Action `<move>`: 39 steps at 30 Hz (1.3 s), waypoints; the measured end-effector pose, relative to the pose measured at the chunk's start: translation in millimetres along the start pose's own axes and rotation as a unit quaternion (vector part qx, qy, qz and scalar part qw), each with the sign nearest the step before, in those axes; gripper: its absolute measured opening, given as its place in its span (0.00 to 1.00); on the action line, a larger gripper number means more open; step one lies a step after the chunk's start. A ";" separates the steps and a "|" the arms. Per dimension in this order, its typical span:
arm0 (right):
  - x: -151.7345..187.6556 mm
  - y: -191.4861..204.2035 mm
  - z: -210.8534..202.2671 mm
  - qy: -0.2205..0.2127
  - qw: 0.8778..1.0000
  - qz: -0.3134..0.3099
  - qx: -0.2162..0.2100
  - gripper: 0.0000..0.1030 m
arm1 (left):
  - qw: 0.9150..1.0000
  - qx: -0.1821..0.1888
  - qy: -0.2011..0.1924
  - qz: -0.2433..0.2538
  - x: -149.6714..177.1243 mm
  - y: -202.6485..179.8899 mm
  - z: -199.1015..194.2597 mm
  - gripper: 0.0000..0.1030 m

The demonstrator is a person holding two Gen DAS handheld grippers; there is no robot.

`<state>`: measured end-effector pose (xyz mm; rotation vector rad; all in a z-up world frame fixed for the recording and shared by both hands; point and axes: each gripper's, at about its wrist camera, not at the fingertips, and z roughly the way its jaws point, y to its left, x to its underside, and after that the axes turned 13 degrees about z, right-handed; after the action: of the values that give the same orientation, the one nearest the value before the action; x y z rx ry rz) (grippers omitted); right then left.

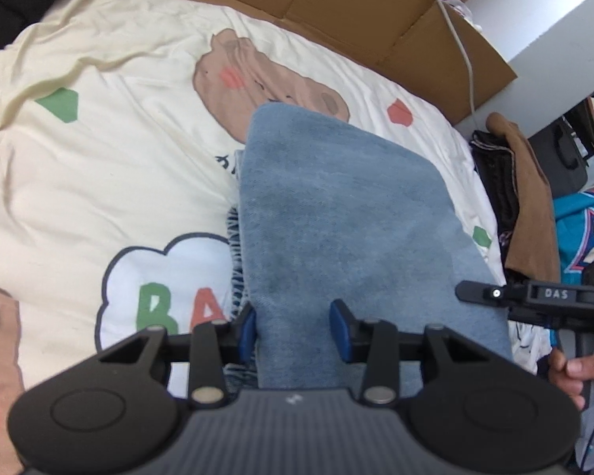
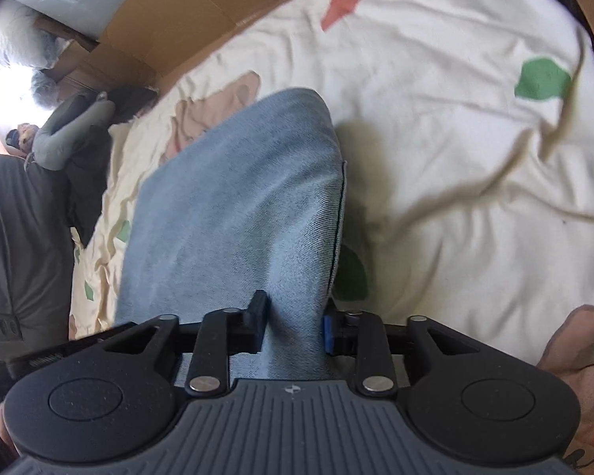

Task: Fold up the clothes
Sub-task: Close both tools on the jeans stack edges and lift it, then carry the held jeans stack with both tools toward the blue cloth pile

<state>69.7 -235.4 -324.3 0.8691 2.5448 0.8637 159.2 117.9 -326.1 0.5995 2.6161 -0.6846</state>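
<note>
Jeans [image 1: 336, 213] lie on the bed's printed quilt [image 1: 99, 166], already doubled into a long, narrow band running away from both cameras. The far end shows a rounded fold, and an underlayer with a seam edge peeks out along the band's left side in the left wrist view.

Left hand-held gripper [image 1: 293, 326]: jaws straddle the near end of the band. The left pad sits at the cloth's edge; the right pad stands clear on top of the fabric. Judged not clamped.

Right hand-held gripper [image 2: 293, 326]: denim [image 2: 237, 206] rises in a ridge between the jaws. No earlier frame is available to compare. Both pads appear to touch the cloth, but whether they press on it cannot be told from the picture.

Progress, as a judgement: the lengthwise fold looks done and at least one crosswise fold appears made. Remaining work is probably a final fold or tidying, then setting the piece aside. A heap of other garments [image 1: 526, 198] lies at the bed's right edge, so more items seem to await folding.
</note>
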 end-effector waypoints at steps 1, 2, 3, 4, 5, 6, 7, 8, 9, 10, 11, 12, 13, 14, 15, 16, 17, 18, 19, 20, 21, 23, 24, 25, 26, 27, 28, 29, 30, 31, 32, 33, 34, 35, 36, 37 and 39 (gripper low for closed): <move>-0.7 -2.4 1.6 0.003 1.000 -0.001 0.000 0.34 | 1.000 0.006 0.001 -0.003 -0.5 3.6 -1.6 0.39; -1.7 -4.0 2.6 0.005 1.000 -0.002 -0.002 0.36 | 1.000 0.013 0.003 -0.002 -1.8 6.8 -2.5 0.39; -2.8 -5.3 3.4 0.007 1.000 -0.001 -0.004 0.37 | 1.000 0.019 0.005 0.001 -3.2 9.8 -3.0 0.39; -4.5 -7.7 3.9 0.009 1.000 0.007 -0.009 0.37 | 1.000 0.022 0.007 0.007 -3.9 11.0 -3.9 0.40; -6.5 -10.9 4.1 0.010 1.000 0.018 -0.016 0.38 | 1.000 0.023 0.006 0.014 -4.5 12.8 -5.6 0.42; -8.5 -14.0 4.4 0.012 0.999 0.028 -0.023 0.38 | 1.000 0.023 0.004 0.019 -5.8 15.4 -6.7 0.42; -10.2 -16.9 4.7 0.012 0.999 0.038 -0.030 0.38 | 0.999 0.026 0.003 0.019 -8.5 16.8 -5.8 0.42; -11.3 -19.1 5.4 0.011 0.998 0.044 -0.035 0.40 | 0.999 0.029 0.002 0.016 -11.2 19.1 -4.6 0.45; -11.5 -20.9 6.9 0.011 0.998 0.048 -0.038 0.43 | 0.999 0.032 -0.001 0.011 -12.6 22.8 -4.1 0.47; -11.4 -22.5 8.8 0.012 0.998 0.050 -0.041 0.44 | 0.999 0.034 -0.004 0.006 -13.7 26.9 -3.8 0.50; -10.8 -23.9 10.6 0.013 0.998 0.054 -0.043 0.47 | 0.999 0.040 -0.005 0.000 -13.9 30.4 -1.8 0.54; -9.9 -24.6 12.2 0.016 0.997 0.057 -0.043 0.48 | 0.999 0.046 -0.006 -0.005 -13.9 33.9 0.7 0.56; -9.1 -24.5 13.8 0.020 0.997 0.058 -0.044 0.48 | 0.999 0.052 -0.007 -0.010 -13.9 37.3 3.2 0.59; -8.9 -23.7 15.1 0.023 0.997 0.056 -0.044 0.49 | 0.998 0.059 -0.004 -0.013 -12.7 39.4 7.0 0.62; -9.0 -22.7 16.2 0.026 0.997 0.053 -0.043 0.49 | 0.998 0.067 -0.001 -0.016 -11.0 41.1 11.1 0.64; -9.0 -21.7 17.3 0.028 0.997 0.050 -0.042 0.49 | 0.997 0.074 0.000 -0.018 -8.5 42.0 14.2 0.67; -9.2 -21.4 18.5 0.030 0.997 0.049 -0.043 0.49 | 0.996 0.082 -0.001 -0.020 -5.8 42.7 17.0 0.69; -9.5 -21.6 19.7 0.032 0.997 0.048 -0.044 0.49 | 0.996 0.090 -0.001 -0.021 -3.0 42.9 20.1 0.69; -9.8 -21.8 21.0 0.033 0.997 0.047 -0.045 0.49 | 0.995 0.095 -0.002 -0.027 -0.4 43.3 23.3 0.71; -10.2 -22.7 22.2 0.035 0.997 0.048 -0.047 0.50 | 0.994 0.100 -0.004 -0.034 2.1 43.7 26.5 0.74; -10.6 -24.0 23.3 0.036 0.997 0.050 -0.048 0.50 | 0.993 0.108 -0.004 -0.041 4.1 44.6 29.9 0.74; -11.8 -26.6 25.1 0.038 0.996 0.056 -0.052 0.51 | 0.991 0.124 -0.009 -0.048 5.1 47.8 35.1 0.74; -12.3 -27.2 25.6 0.038 0.996 0.057 -0.054 0.51 | 0.990 0.131 -0.011 -0.051 4.5 49.8 37.7 0.74; -12.8 -27.7 26.0 0.038 0.996 0.058 -0.056 0.51 | 0.989 0.138 -0.011 -0.055 3.4 52.3 40.7 0.74; -13.4 -28.0 26.5 0.039 0.996 0.059 -0.058 0.51 | 0.988 0.145 -0.010 -0.059 2.1 54.9 43.8 0.75; -14.0 -28.0 27.2 0.040 0.995 0.062 -0.061 0.51 | 0.986 0.152 -0.009 -0.063 0.7 57.5 46.9 0.75; -14.5 -27.4 27.9 0.042 0.995 0.063 -0.064 0.51 | 0.985 0.158 -0.008 -0.065 -0.9 58.9 49.9 0.76; -14.8 -25.5 28.2 0.044 0.995 0.061 -0.065 0.46 | 0.984 0.165 -0.005 -0.067 -2.7 60.2 53.2 0.77; -14.9 -23.0 28.1 0.046 0.995 0.057 -0.067 0.44 | 0.983 0.170 -0.003 -0.069 -4.1 61.3 55.8 0.77; -15.1 -20.1 27.1 0.050 0.995 0.052 -0.069 0.41 | 0.982 0.174 -0.002 -0.071 -5.0 62.1 58.0 0.77; -15.3 -17.1 25.5 0.054 0.995 0.045 -0.072 0.39 | 0.982 0.176 -0.002 -0.072 -5.5 62.6 58.8 0.75; -16.3 -16.0 23.2 0.058 0.995 0.042 -0.077 0.36 | 0.981 0.178 -0.002 -0.072 -6.0 63.0 59.1 0.74; -17.9 -15.9 20.6 0.061 0.994 0.041 -0.082 0.35 | 0.980 0.182 -0.003 -0.078 -6.0 64.7 58.2 0.70; -19.2 -16.3 18.7 0.065 0.993 0.039 -0.086 0.35 | 0.979 0.187 -0.003 -0.085 -5.8 66.9 56.8 0.64; -20.0 -17.2 18.5 0.070 0.993 0.038 -0.085 0.36 | 0.977 0.192 -0.003 -0.093 -5.6 69.1 55.5 0.61; -20.6 -18.6 20.7 0.073 0.993 0.037 -0.079 0.38 | 0.974 0.201 -0.004 -0.103 -5.9 72.6 54.3 0.56; -21.7 -22.1 26.5 0.078 0.994 0.039 -0.072 0.45 | 0.972 0.209 0.005 -0.104 -8.0 76.1 55.8 0.54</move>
<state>88.7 -251.4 -356.5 0.8918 2.5537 1.1675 216.1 146.1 -396.3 0.4420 2.5786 -1.3213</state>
